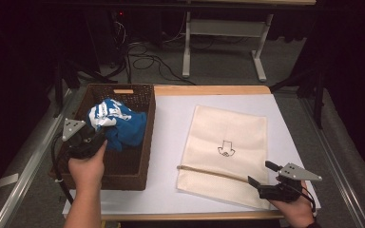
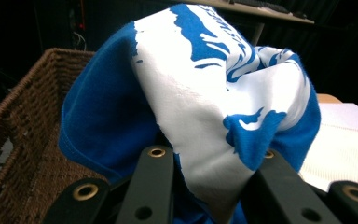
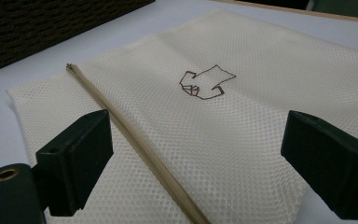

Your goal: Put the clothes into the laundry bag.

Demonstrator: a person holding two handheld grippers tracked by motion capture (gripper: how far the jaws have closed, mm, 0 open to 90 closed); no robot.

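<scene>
Left gripper (image 1: 91,137) seen over basket (image 1: 140,164), jaws clamped on blue-and-white shirt (image 1: 116,124); cloth bunched between jaws, raised above basket floor. Right gripper (image 1: 265,173) held at near edge of mesh bag (image 1: 228,152), jaws spread wide, nothing gripped. Bag laid flat on white sheet (image 1: 171,118), zipper (image 3: 135,144) seen between jaws.
</scene>
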